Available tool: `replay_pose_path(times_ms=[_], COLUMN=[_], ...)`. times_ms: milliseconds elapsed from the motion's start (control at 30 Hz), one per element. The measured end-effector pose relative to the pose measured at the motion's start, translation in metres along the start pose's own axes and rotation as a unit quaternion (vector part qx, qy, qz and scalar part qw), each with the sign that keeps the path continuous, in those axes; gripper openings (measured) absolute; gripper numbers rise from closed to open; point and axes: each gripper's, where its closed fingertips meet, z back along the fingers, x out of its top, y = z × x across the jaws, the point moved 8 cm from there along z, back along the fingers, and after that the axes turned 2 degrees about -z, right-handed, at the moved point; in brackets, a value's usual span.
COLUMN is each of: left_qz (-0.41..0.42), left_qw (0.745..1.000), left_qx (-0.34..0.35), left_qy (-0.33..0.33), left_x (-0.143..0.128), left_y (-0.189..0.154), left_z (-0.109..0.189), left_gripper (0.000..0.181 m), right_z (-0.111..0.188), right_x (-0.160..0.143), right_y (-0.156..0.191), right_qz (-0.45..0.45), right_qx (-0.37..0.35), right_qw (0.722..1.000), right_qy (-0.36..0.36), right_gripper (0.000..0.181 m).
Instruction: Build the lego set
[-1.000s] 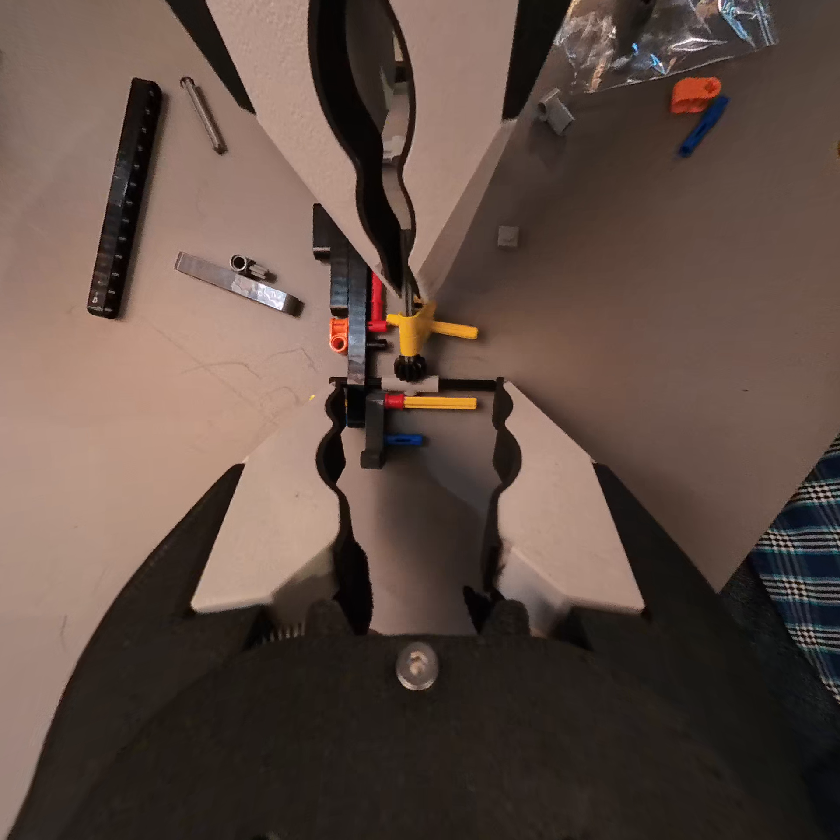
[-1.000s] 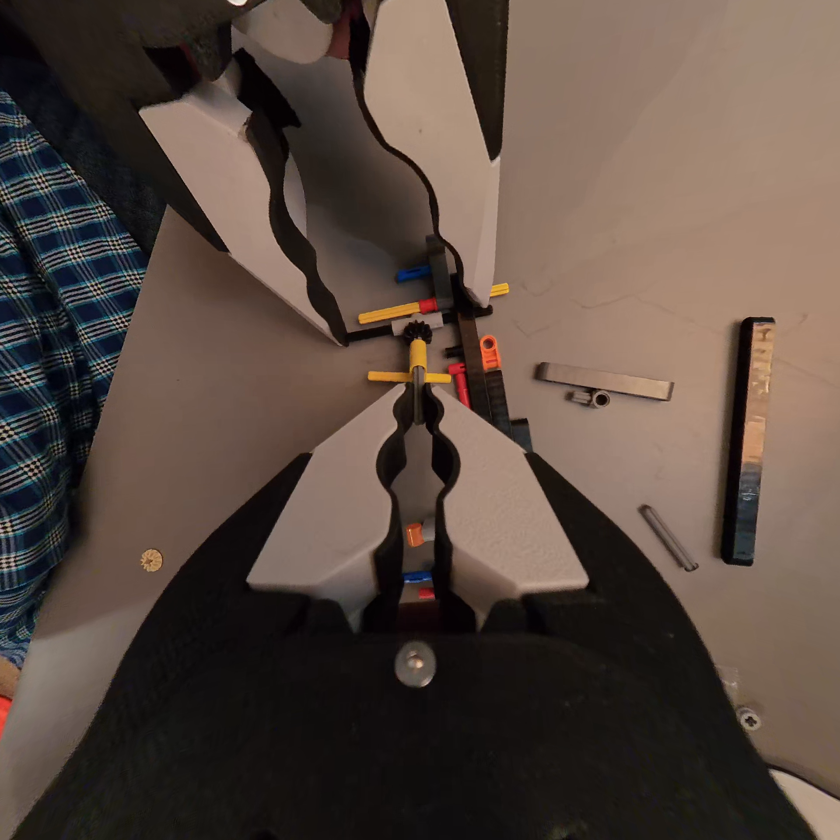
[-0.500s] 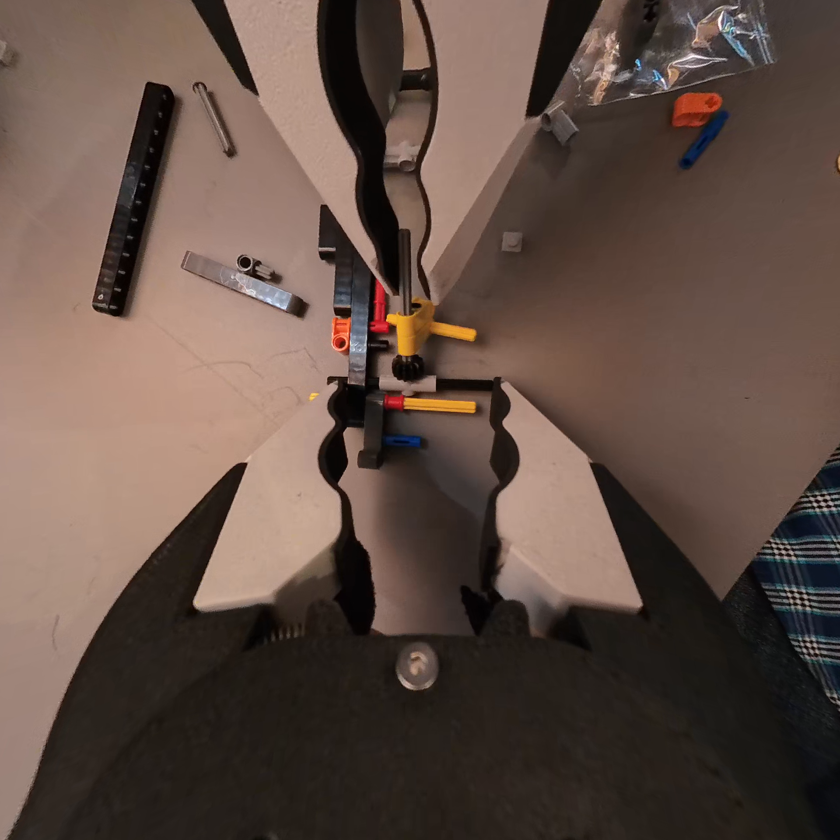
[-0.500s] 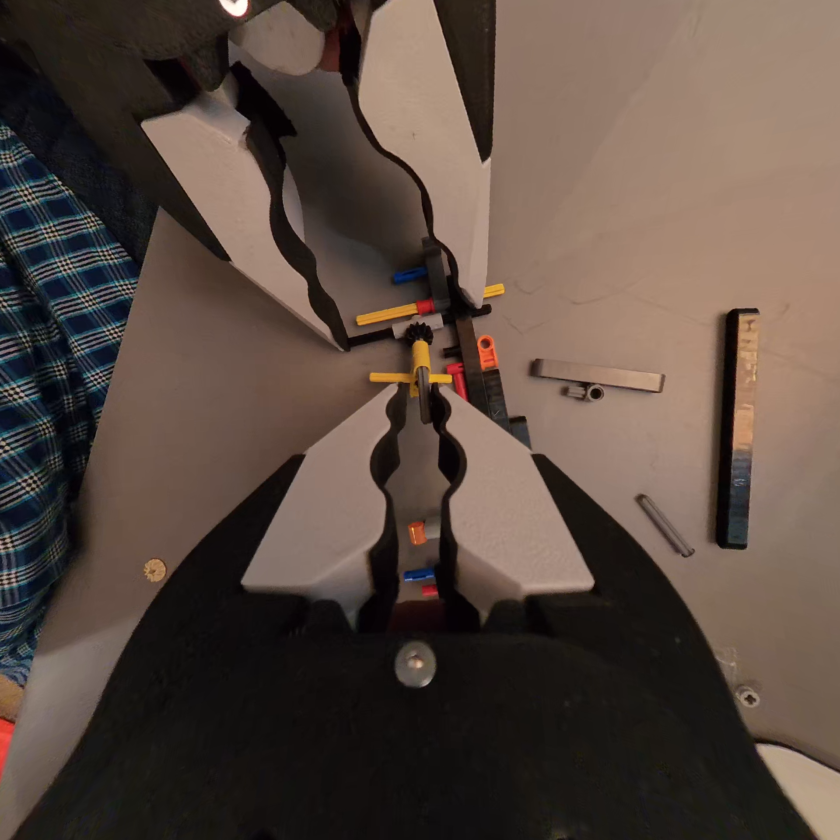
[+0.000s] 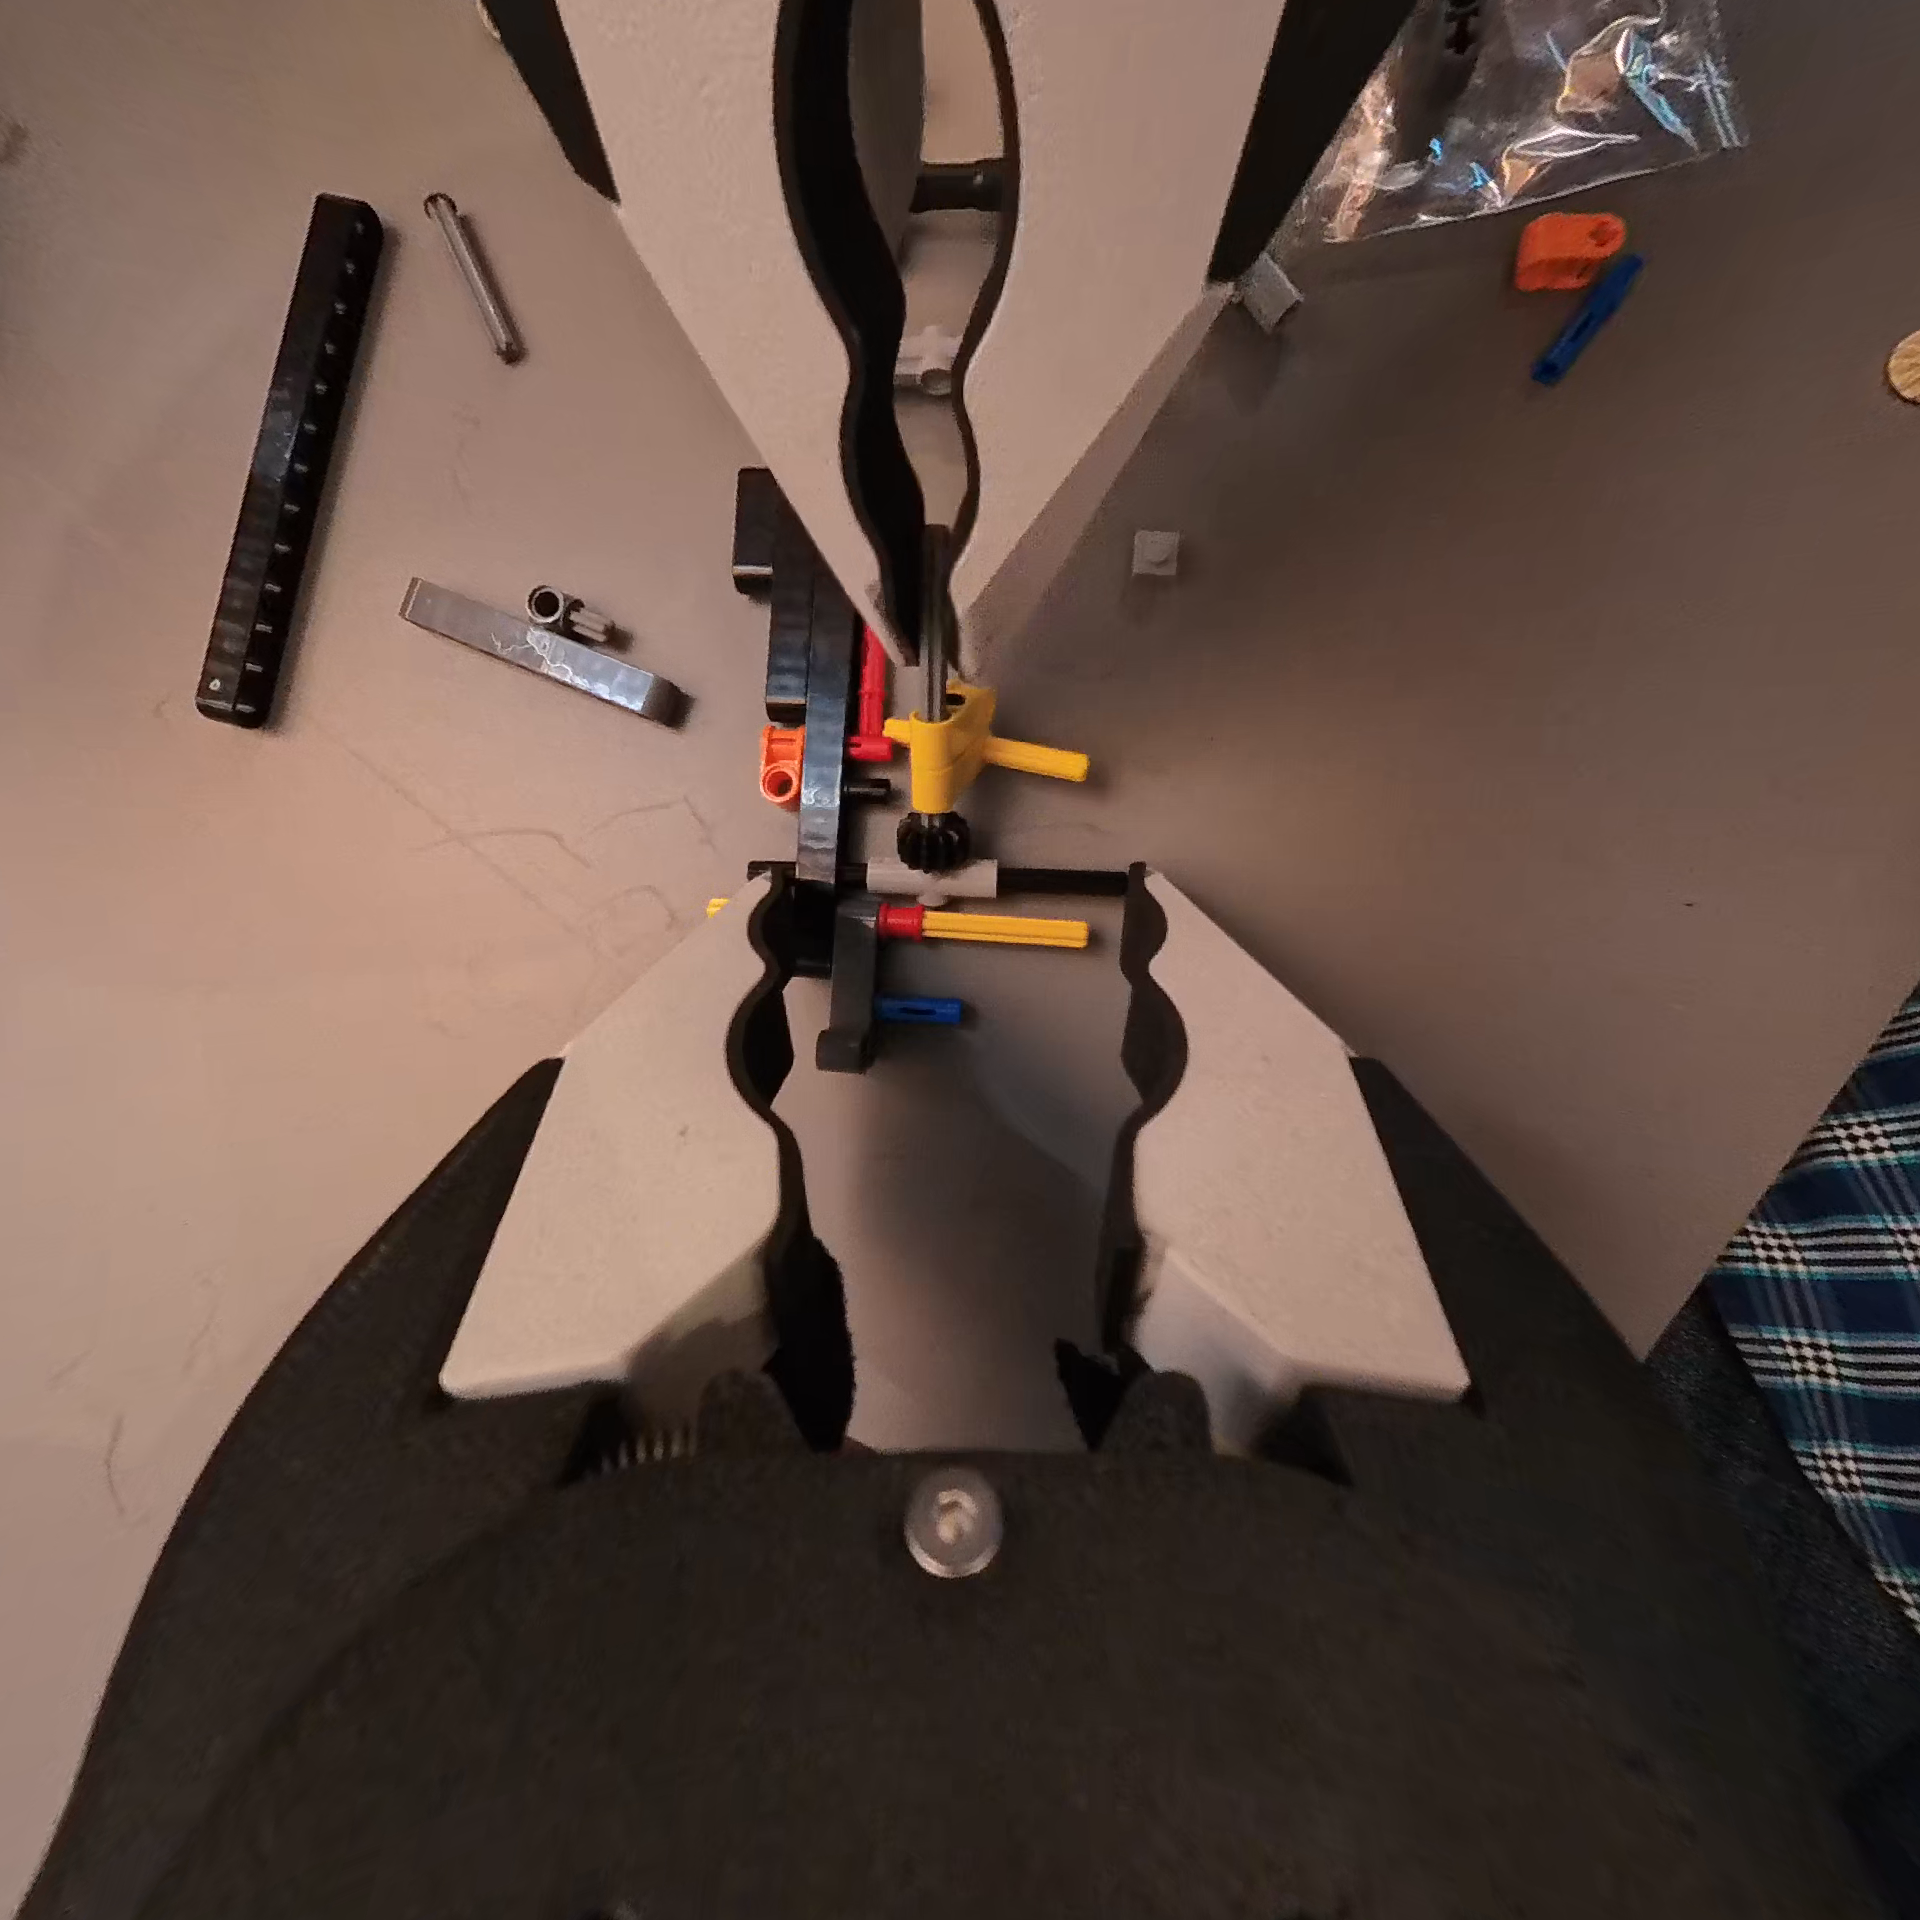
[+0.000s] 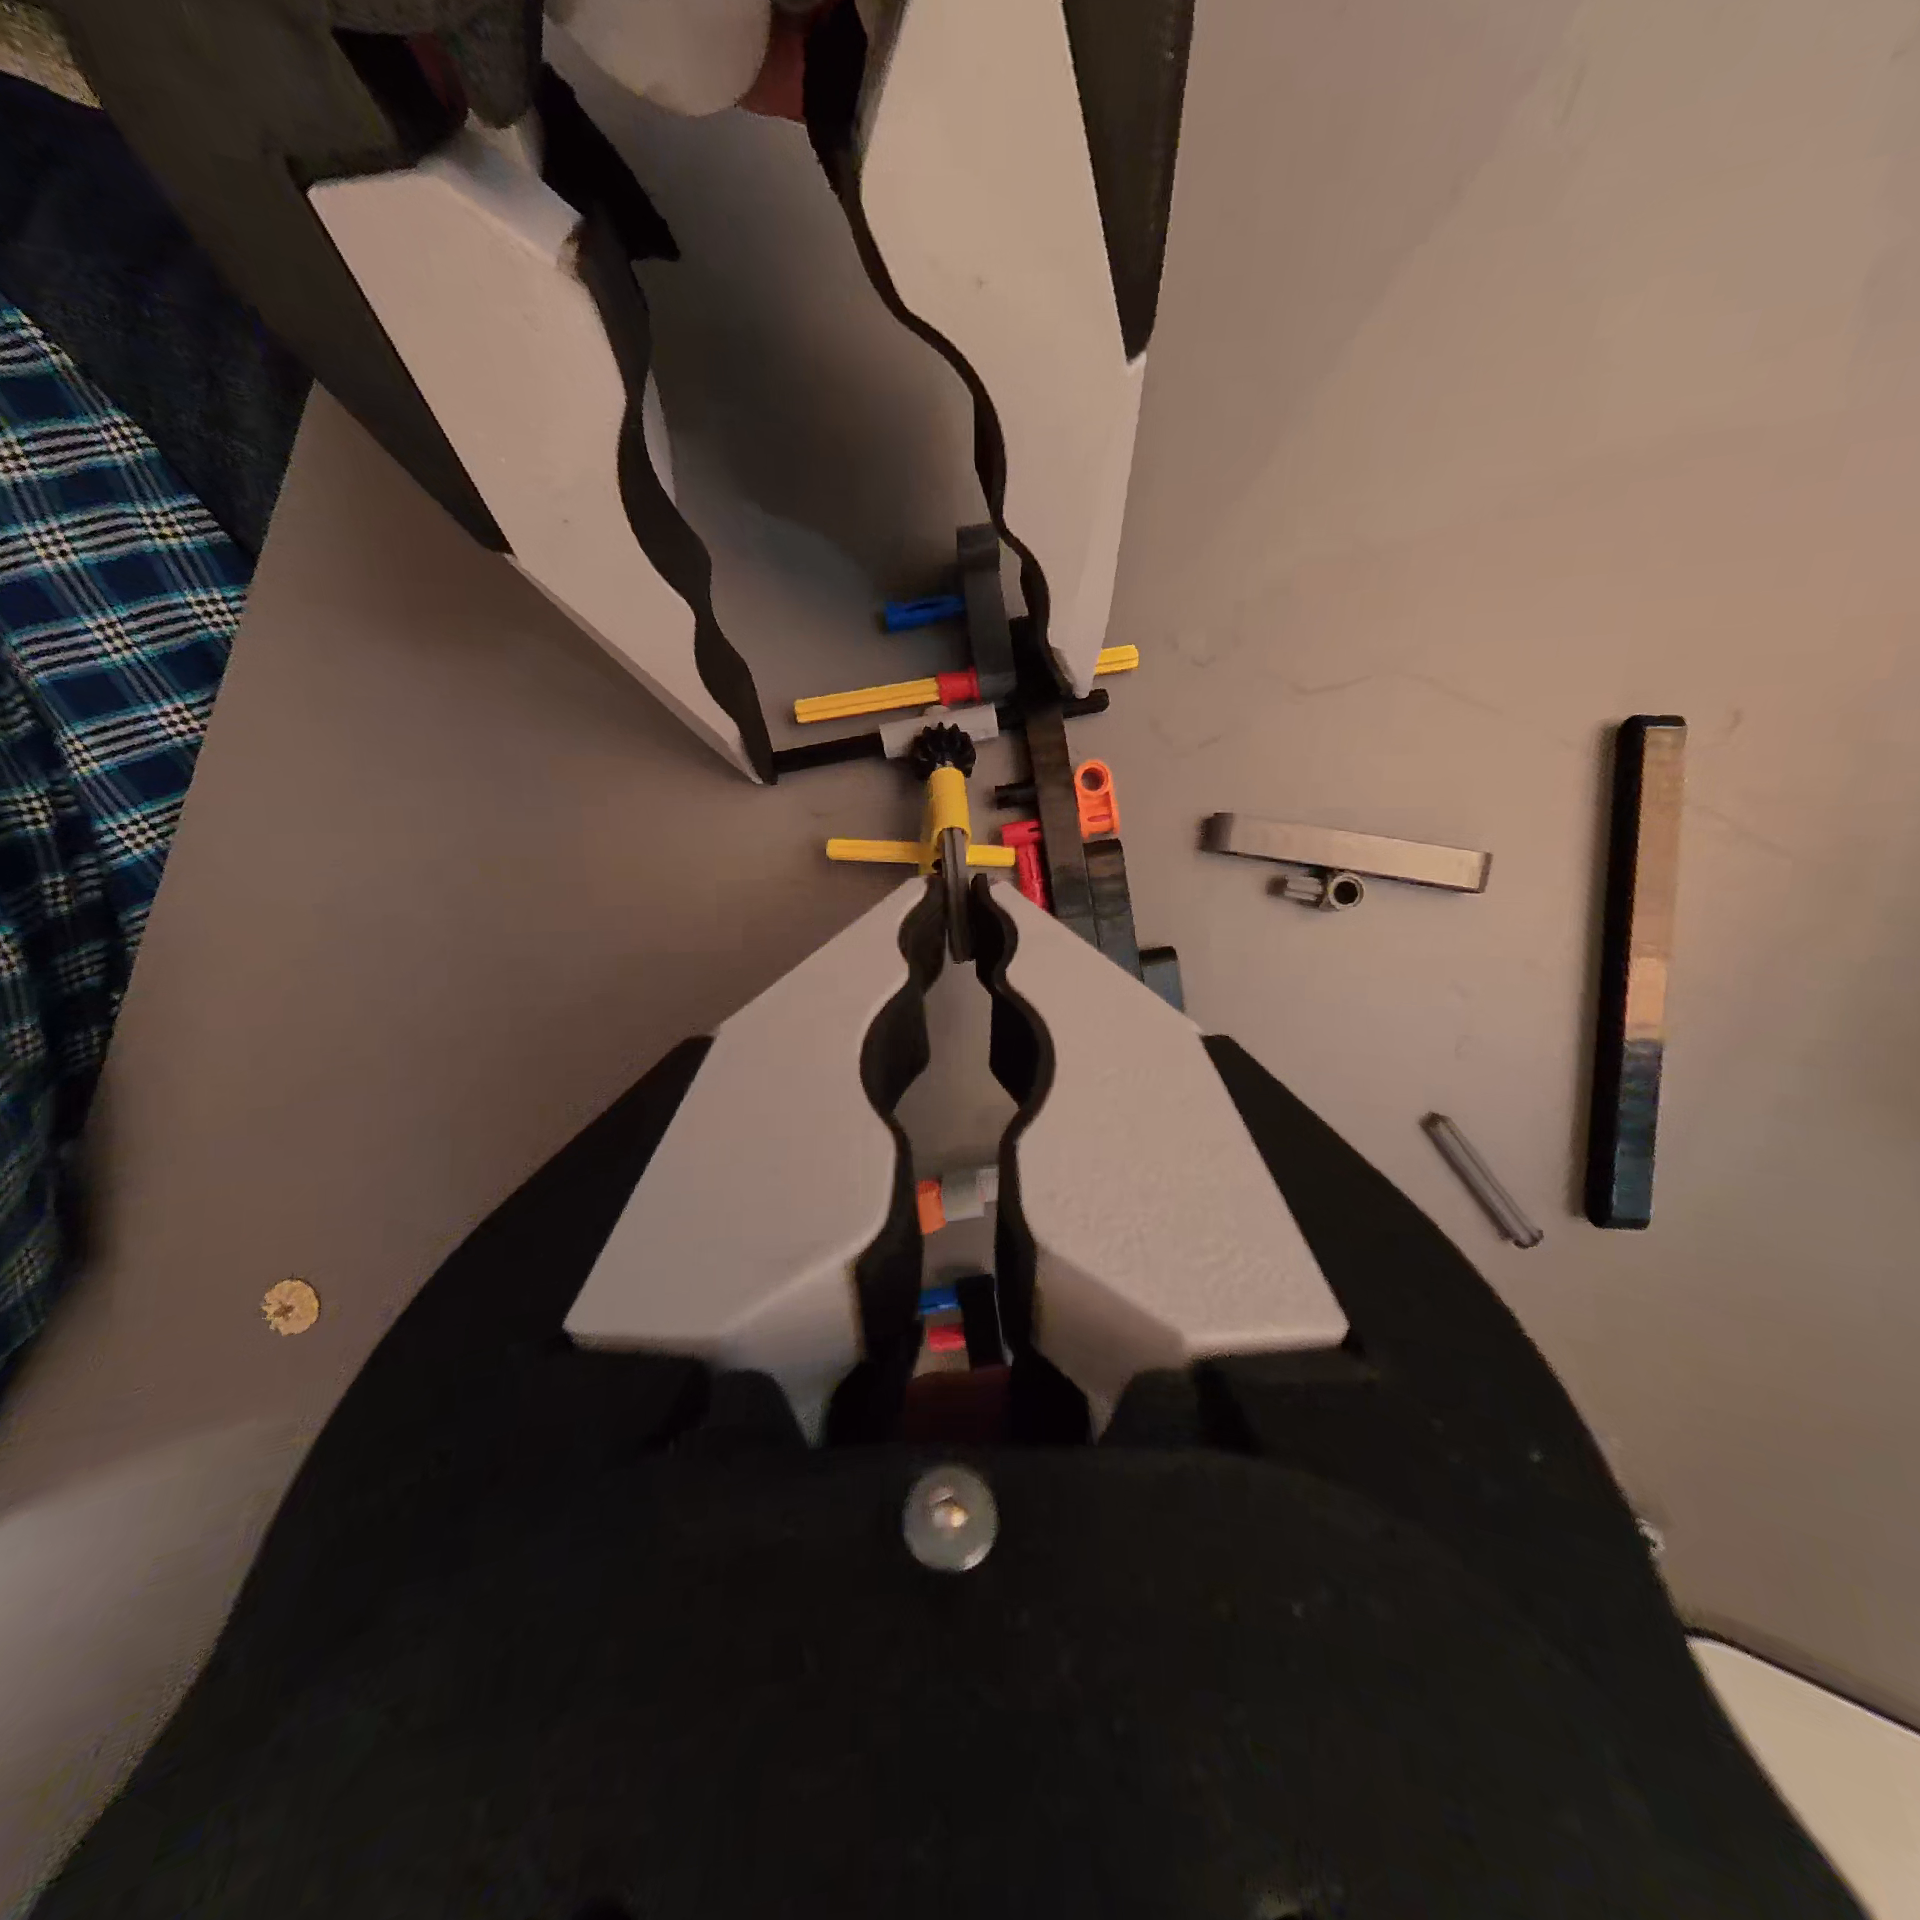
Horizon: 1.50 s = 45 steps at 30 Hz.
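A lego assembly (image 5: 831, 790) lies on the grey table: a black beam with red, orange, blue and yellow pins and a black cross axle. My left gripper (image 5: 948, 881) has its jaws wide apart. One tip touches the cross axle's end and the other touches the beam side. It also shows in the right wrist view (image 6: 923, 727). My right gripper (image 6: 954, 894) is shut on a dark axle (image 6: 954, 920). That axle runs through a yellow connector (image 6: 948, 805) to a black gear (image 6: 943, 750), which meets the assembly (image 6: 1055, 790). The right gripper (image 5: 932, 655) enters the left wrist view from the top.
A long black beam (image 5: 291, 457), a grey beam (image 5: 540, 655), a small grey connector (image 5: 566, 608) and a grey axle (image 5: 473, 275) lie to the left. A plastic bag (image 5: 1507, 104), an orange piece (image 5: 1564, 249) and a blue pin (image 5: 1584, 322) lie far right. Plaid cloth (image 5: 1839, 1247) lies beyond the table edge. The tips of both grippers are at nearly the same place. From either gripper's tips it is about 12 cm to the blue pin (image 5: 1584, 322).
The right gripper's jaws loosened slightly around the axle half a second ago and are narrow again. More of the axle shows between them. The left gripper and assembly have stayed put.
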Motion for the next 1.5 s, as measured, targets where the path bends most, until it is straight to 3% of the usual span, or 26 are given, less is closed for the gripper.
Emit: replay_pose_path(times_ms=[500,1500], left_qz=[-0.001,-0.004], left_qw=[1.0,1.0], left_qx=[-0.004,0.002], left_qy=[-0.009,-0.006], left_x=[0.0,0.0], left_y=[-0.001,-0.001], left_z=[0.0,0.0], left_gripper=[0.058,0.054], right_z=[0.003,0.021], right_x=[0.022,-0.011], right_y=[0.002,0.007], right_qz=[-0.008,-0.068], right_qx=[0.021,0.002], right_qw=[0.999,0.995], right_qy=[-0.032,-0.074], right_gripper=[0.001,0.013])
